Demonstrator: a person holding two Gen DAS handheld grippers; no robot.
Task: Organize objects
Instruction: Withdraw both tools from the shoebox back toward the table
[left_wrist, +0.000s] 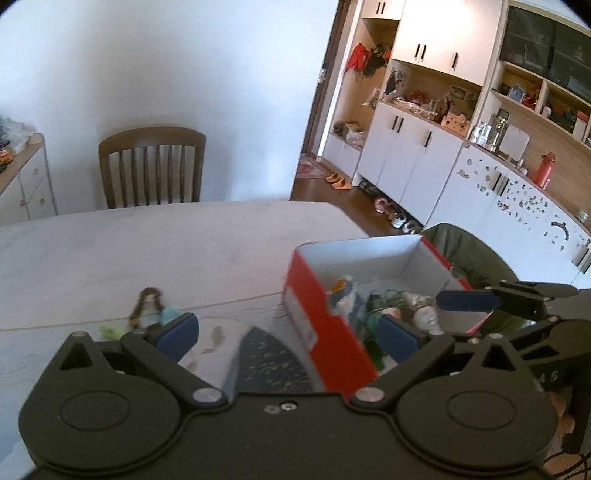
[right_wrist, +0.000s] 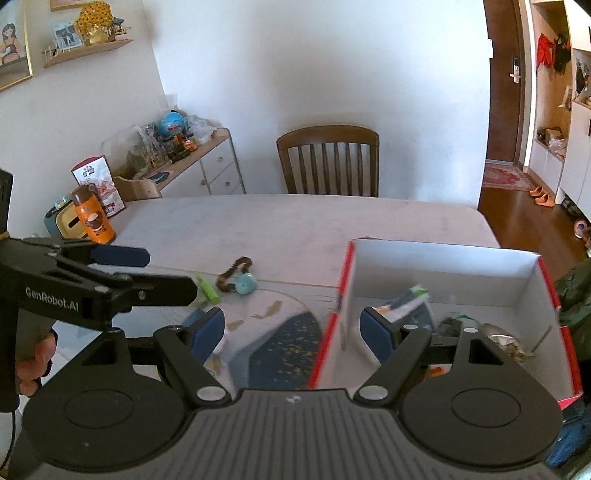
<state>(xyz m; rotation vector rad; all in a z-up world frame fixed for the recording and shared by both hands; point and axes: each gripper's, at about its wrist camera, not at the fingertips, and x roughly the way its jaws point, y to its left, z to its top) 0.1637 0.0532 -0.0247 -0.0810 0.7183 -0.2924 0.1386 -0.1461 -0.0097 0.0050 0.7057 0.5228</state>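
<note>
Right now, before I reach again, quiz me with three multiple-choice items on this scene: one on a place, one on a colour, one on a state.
1. Where does the brown bead bracelet lie?
A. inside the box
B. on the table, left of the box
C. on the chair

2. What colour is the outside of the box?
A. red
B. green
C. yellow

3. How do the fingers of the right gripper stand?
A. shut on the bracelet
B. shut on the marker
C. open, holding nothing

Answers: 1 B, it rests on the table beside the teal round thing. 2 A, its outer wall is red, its inside white. 3 C, the pads are wide apart with nothing between them.
</note>
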